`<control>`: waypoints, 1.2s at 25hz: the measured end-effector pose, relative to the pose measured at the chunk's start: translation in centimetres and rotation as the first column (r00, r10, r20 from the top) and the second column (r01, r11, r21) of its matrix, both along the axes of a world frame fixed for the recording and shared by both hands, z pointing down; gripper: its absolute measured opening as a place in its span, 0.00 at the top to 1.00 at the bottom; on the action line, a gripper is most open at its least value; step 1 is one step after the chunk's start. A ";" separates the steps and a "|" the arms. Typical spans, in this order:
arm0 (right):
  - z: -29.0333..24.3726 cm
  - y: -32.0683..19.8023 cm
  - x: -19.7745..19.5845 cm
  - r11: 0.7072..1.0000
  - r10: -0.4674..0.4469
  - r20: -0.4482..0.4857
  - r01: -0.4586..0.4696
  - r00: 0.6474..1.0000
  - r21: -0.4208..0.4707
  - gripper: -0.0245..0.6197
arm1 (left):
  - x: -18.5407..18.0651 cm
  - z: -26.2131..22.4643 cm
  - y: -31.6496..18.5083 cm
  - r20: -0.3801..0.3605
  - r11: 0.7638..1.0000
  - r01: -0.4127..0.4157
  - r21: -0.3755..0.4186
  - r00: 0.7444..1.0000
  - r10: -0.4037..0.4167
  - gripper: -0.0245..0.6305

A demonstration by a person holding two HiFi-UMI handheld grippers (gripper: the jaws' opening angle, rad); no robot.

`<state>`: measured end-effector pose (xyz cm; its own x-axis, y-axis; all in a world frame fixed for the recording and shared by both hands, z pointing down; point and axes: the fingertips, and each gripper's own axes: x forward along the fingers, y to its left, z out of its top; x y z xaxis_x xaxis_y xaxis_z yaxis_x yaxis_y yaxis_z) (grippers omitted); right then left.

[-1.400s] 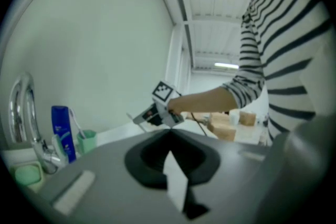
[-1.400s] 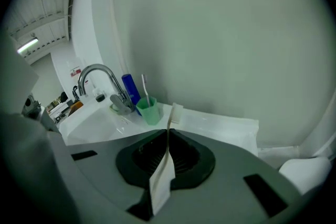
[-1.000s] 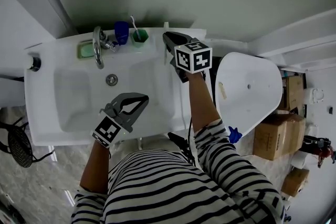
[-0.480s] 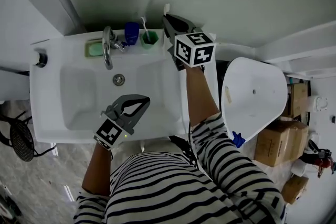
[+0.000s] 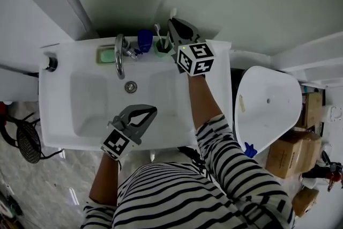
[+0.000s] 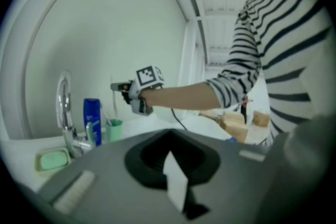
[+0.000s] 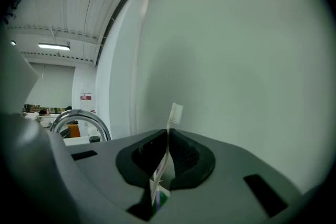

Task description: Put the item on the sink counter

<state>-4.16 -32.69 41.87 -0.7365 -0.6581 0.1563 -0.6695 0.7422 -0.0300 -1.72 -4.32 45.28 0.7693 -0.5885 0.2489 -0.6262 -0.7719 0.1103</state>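
Observation:
A white toothbrush point(image 7: 174, 113) stands upright between the jaws of my right gripper point(image 7: 168, 132), which is shut on its handle. In the head view my right gripper point(image 5: 172, 23) hangs at the back of the white sink counter point(image 5: 214, 88), just right of a green cup point(image 5: 162, 45) that holds another brush. The held toothbrush's head point(image 5: 172, 12) pokes out against the wall. My left gripper point(image 5: 151, 110) is shut and empty over the basin's front edge. From the left gripper point(image 6: 170, 139) view, the right gripper point(image 6: 122, 86) shows above the green cup point(image 6: 113, 129).
A chrome faucet point(image 5: 119, 54), a blue cup point(image 5: 144, 39) and a green soap bar point(image 5: 106, 54) line the back of the counter. The drain point(image 5: 130, 86) sits in the basin. A white toilet point(image 5: 268, 107) stands to the right, with cardboard boxes point(image 5: 283, 154) beyond it.
My right gripper has carried the toothbrush left along the counter's back, closer to the green cup. The left gripper has stayed over the basin's front.

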 end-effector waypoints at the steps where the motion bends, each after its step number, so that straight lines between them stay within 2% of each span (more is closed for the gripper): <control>1: 0.5 -0.1 0.0 1.000 -0.001 -0.005 0.001 1.000 -0.001 0.93 | -0.1 0.1 -0.1 -0.001 1.000 0.005 -0.004 1.000 -0.005 0.95; 18: 6.0 0.0 0.7 0.999 -0.015 -0.052 0.013 0.999 -0.041 0.93 | 0.1 1.2 -1.7 -0.028 1.000 0.017 -0.025 0.999 -0.017 0.95; 30: 8.4 0.8 0.6 0.995 -0.064 -0.173 0.048 0.983 -0.092 0.93 | 0.6 1.2 -1.8 -0.033 1.000 0.001 -0.021 0.999 -0.001 0.95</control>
<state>-3.54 -31.93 50.30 -0.7279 -0.5949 0.3409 -0.6277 0.7783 0.0180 -1.14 -6.14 46.45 0.7768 -0.5842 0.2351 -0.6225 -0.7686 0.1471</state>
